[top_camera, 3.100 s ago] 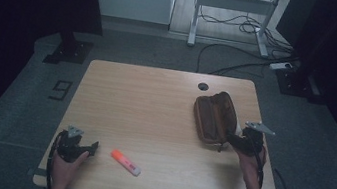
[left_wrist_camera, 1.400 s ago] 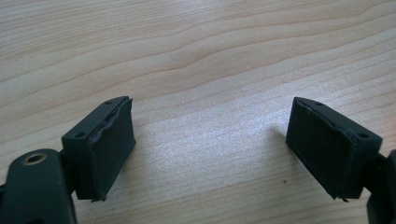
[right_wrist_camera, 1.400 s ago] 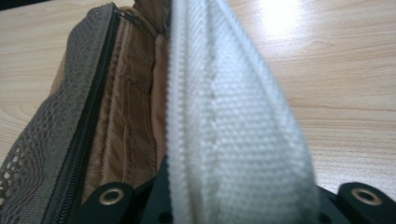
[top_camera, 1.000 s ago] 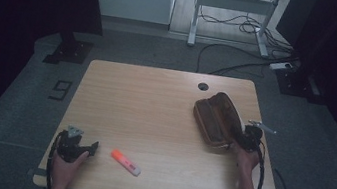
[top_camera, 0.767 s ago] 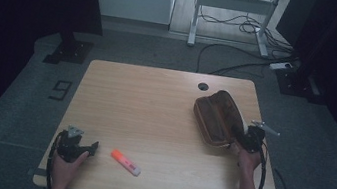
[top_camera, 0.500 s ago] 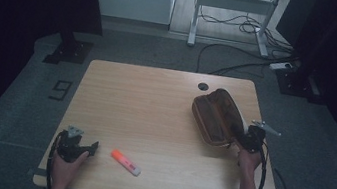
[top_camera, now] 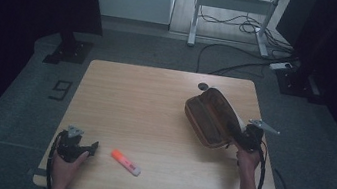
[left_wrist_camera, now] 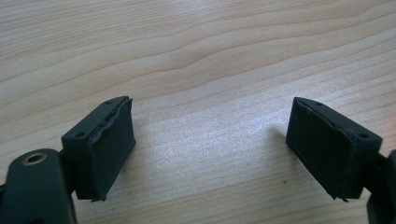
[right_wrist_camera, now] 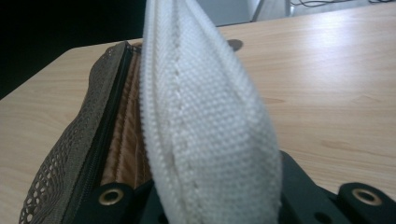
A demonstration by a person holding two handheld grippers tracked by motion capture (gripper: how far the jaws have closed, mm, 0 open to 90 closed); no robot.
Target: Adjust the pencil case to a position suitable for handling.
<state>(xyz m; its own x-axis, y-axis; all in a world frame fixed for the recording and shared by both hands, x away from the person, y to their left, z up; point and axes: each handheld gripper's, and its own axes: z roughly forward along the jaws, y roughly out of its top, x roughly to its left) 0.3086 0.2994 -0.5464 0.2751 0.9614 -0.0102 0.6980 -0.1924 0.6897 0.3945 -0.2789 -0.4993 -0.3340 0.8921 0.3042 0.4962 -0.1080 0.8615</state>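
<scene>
A brown zip pouch (top_camera: 211,117) with a mesh side lies at the right of the wooden table (top_camera: 155,102), tilted up on its right edge. My right gripper (top_camera: 246,136) is shut on the pouch's white fabric edge (right_wrist_camera: 205,121), which rises between the jaws in the right gripper view beside the zip and mesh (right_wrist_camera: 79,149). An orange and white highlighter (top_camera: 125,162) lies near the front left. Just left of it my left gripper (top_camera: 90,146) rests low over the table, open, with bare wood between its pads (left_wrist_camera: 109,140).
A round cable hole (top_camera: 203,86) sits in the table's far edge behind the pouch. A desk frame and cables (top_camera: 249,15) stand on the floor beyond. A power strip (top_camera: 282,66) lies on the floor at the far right.
The right gripper has lifted the pouch's right edge and pushed it slightly left and away, so the pouch stands more tilted. The left gripper and the highlighter have stayed still.
</scene>
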